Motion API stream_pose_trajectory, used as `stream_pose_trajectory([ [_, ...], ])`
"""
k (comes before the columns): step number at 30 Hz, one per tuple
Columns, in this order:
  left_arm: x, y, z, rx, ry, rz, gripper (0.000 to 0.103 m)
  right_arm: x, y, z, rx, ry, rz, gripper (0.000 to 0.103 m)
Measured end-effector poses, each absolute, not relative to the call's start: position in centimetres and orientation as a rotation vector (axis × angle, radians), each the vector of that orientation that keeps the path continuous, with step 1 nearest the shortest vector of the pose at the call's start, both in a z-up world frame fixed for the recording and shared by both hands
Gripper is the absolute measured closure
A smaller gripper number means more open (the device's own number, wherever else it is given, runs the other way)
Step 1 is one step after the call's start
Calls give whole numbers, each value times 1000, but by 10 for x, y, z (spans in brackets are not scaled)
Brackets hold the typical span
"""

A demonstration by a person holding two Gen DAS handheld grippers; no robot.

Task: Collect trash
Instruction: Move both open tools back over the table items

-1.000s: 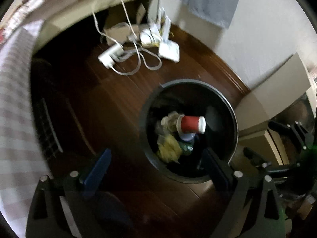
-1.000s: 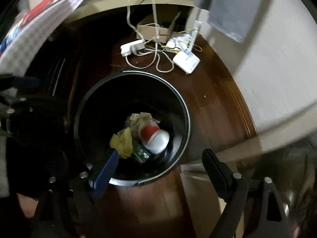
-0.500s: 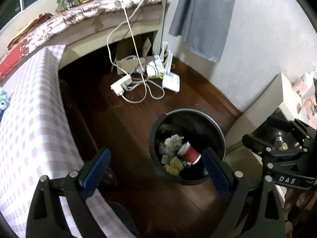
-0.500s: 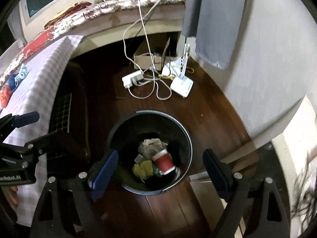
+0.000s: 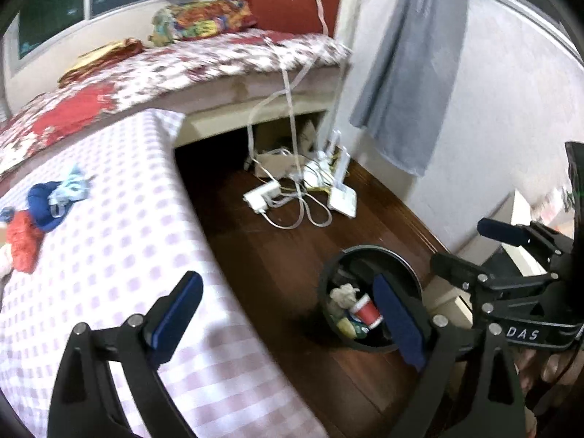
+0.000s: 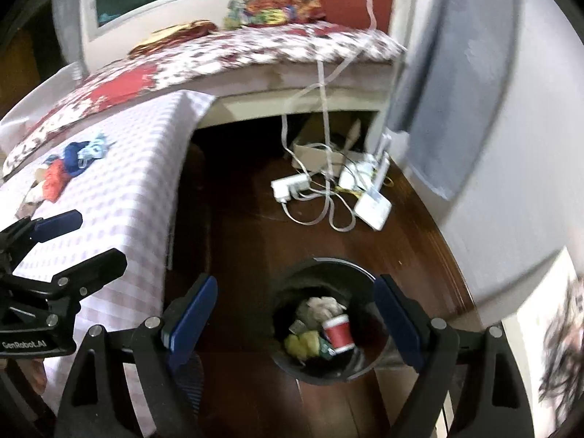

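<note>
Both pairs of jaws stand spread wide with nothing between the blue pads. The left gripper (image 5: 288,314) hangs above the edge of the checked tablecloth (image 5: 109,273), one finger over the cloth and the other over the black trash bin (image 5: 330,273). The right gripper (image 6: 295,314) is held high over that same bin (image 6: 361,277), which shows between its fingers.

The bin stands on the dark wood floor (image 6: 248,219), just beside the table's edge. Inside it lie a red paper cup (image 6: 338,334) on its side, a crumpled pale wad (image 6: 323,308) and a yellow scrap (image 6: 301,343) — all close together at the bottom.

On the cloth, well apart from the bin, sit a blue and red bundle of soft items (image 5: 34,215). Further back on the floor a white power strip (image 5: 261,195) and a flat white box (image 5: 343,200) lie in a tangle of white cables, near a cardboard box under the floral-covered bed (image 5: 219,62). A grey cloth (image 5: 401,84) hangs against the wall.
</note>
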State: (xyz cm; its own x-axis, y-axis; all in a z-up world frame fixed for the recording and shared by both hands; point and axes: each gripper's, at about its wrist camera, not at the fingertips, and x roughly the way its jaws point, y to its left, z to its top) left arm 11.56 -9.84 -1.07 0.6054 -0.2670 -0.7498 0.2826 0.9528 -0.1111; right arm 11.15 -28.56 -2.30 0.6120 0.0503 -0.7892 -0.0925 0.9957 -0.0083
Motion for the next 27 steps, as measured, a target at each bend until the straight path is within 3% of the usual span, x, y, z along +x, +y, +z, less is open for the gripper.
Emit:
stream_pose_trajectory([
  [27,83,218,-13,-194,758,293,8,177,13,49,-292,825,581,14],
])
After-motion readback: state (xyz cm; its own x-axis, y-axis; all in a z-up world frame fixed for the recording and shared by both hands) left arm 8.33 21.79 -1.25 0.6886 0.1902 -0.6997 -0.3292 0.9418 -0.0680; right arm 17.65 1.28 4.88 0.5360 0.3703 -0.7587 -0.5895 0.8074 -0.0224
